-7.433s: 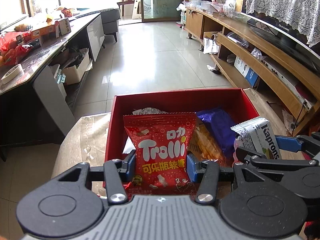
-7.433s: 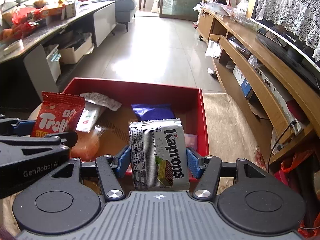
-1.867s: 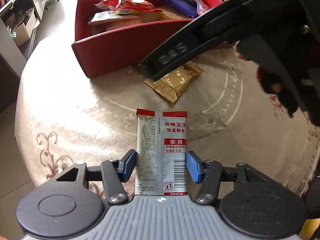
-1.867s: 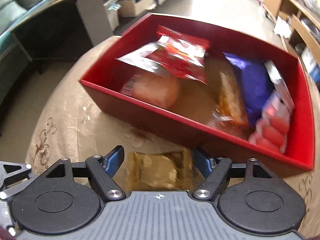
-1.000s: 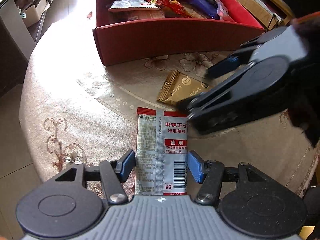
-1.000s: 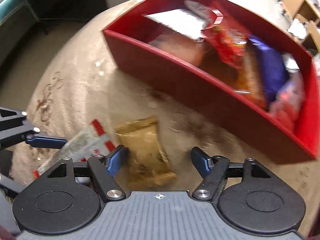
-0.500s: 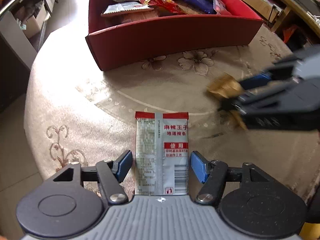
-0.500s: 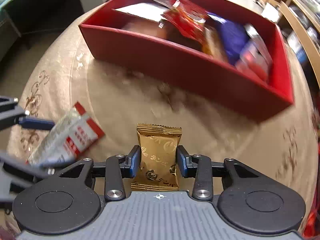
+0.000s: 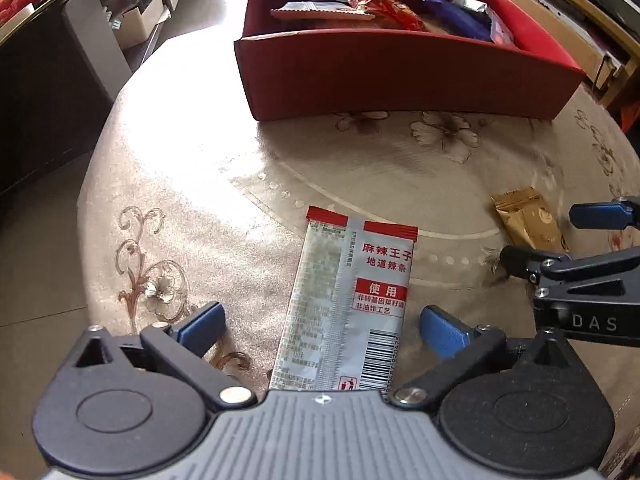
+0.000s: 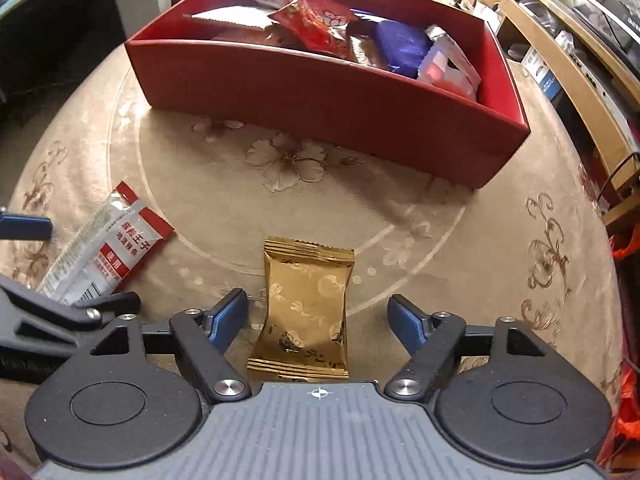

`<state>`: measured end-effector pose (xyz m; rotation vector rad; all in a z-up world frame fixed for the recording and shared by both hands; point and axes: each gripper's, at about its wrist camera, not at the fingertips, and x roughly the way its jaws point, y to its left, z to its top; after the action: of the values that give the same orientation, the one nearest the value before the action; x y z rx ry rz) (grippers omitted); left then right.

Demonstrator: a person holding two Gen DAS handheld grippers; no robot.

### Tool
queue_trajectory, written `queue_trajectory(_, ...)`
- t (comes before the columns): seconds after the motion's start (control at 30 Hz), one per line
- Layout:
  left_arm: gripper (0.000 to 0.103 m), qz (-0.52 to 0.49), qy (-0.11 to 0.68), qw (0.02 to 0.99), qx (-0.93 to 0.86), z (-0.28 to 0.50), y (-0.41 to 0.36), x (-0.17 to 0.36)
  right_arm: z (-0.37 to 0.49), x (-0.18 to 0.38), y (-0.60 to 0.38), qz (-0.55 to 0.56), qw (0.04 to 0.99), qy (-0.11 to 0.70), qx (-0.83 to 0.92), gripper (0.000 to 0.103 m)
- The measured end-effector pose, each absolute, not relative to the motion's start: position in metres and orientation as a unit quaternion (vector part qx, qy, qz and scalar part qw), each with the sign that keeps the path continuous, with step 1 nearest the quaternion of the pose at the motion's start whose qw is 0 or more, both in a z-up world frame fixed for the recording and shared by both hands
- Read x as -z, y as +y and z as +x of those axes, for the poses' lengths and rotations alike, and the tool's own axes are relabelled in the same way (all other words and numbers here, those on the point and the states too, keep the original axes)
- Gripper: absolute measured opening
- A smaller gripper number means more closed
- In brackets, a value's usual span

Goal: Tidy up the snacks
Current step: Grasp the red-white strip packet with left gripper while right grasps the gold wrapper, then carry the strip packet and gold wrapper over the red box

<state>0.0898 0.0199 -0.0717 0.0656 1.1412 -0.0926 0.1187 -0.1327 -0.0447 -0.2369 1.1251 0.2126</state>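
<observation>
A silver and red snack packet (image 9: 348,304) lies flat on the round patterned table, between the jaws of my left gripper (image 9: 320,324). Those jaws are opening and stand wide, clear of the packet on both sides. A gold wrapped snack (image 10: 304,304) lies on the table between the jaws of my right gripper (image 10: 320,316), which are also opening and do not touch it. The gold snack (image 9: 528,222) shows at the right in the left wrist view, the silver packet (image 10: 104,248) at the left in the right wrist view. The red box (image 10: 320,92) with several snacks stands behind.
The round table (image 10: 460,248) has a beige flowered cloth and drops off at its curved edge on all sides. A dark low cabinet (image 9: 40,80) stands to the left, wooden shelving (image 10: 580,60) to the right. Tiled floor (image 9: 200,8) lies beyond the box.
Both grippers have opened. The left one let go of the silver and red packet; the right one carried the gold snack to the right, set it down and released it.
</observation>
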Motion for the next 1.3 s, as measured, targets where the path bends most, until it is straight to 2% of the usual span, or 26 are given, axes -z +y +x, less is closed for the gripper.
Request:
queue_trajectory(0.17, 0.101, 0.025, 0.538, 0.842, 0.035, 0.086, 0.021, 0.072, 0.124, 0.053, -0.139, -0.079, 0.830, 0.542, -0.103, 0.091)
queue_trajectory(0.4, 0.083, 0.030, 0.534, 0.844, 0.042, 0.079, 0.017, 0.063, 0.124, 0.051, -0.137, -0.077, 0.828, 0.549, -0.083, 0.094)
queue_trajectory(0.5, 0.064, 0.027, 0.535, 0.843, 0.050, 0.077, 0.013, 0.058, 0.115, 0.046, -0.133, -0.079, 0.829, 0.545, -0.096, 0.073)
queue_trajectory(0.53, 0.058, 0.030, 0.534, 0.843, 0.050, 0.075, 0.011, 0.056, 0.111, 0.043, -0.131, -0.082, 0.829, 0.544, -0.097, 0.062)
queue_trajectory(0.57, 0.056, 0.032, 0.534, 0.843, 0.051, 0.075, 0.009, 0.055, 0.108, 0.042, -0.130, -0.082, 0.829, 0.544, -0.098, 0.054)
queue_trajectory(0.83, 0.044, -0.001, 0.540, 0.839, 0.064, 0.073, 0.007, 0.047, 0.096, 0.030, -0.135, -0.070, 0.831, 0.544, -0.090, 0.046)
queue_trajectory(0.87, 0.041, -0.001, 0.537, 0.841, 0.064, 0.071, 0.006, 0.045, 0.094, 0.027, -0.136, -0.070, 0.833, 0.542, -0.089, 0.045)
queue_trajectory(0.9, 0.028, 0.003, 0.533, 0.844, 0.062, 0.070, 0.004, 0.043, 0.093, 0.025, -0.136, -0.068, 0.834, 0.539, -0.089, 0.045)
queue_trajectory(0.93, 0.025, 0.003, 0.532, 0.845, 0.063, 0.069, 0.004, 0.041, 0.092, 0.022, -0.137, -0.066, 0.836, 0.538, -0.089, 0.044)
queue_trajectory(1.1, 0.029, -0.004, 0.530, 0.846, 0.055, 0.066, 0.000, 0.043, 0.087, 0.023, -0.140, -0.068, 0.833, 0.542, -0.085, 0.044)
queue_trajectory(1.17, 0.037, -0.002, 0.529, 0.847, 0.046, 0.069, -0.003, 0.044, 0.088, 0.029, -0.137, -0.081, 0.828, 0.548, -0.086, 0.044)
queue_trajectory(1.2, 0.047, 0.000, 0.531, 0.847, 0.036, 0.071, -0.005, 0.045, 0.089, 0.032, -0.135, -0.087, 0.825, 0.552, -0.086, 0.045)
queue_trajectory(1.23, 0.052, 0.000, 0.531, 0.847, 0.027, 0.073, -0.005, 0.045, 0.089, 0.035, -0.133, -0.092, 0.823, 0.554, -0.085, 0.046)
queue_trajectory(1.3, 0.052, -0.001, 0.532, 0.846, 0.029, 0.078, -0.009, 0.045, 0.091, 0.035, -0.132, -0.087, 0.824, 0.553, -0.086, 0.047)
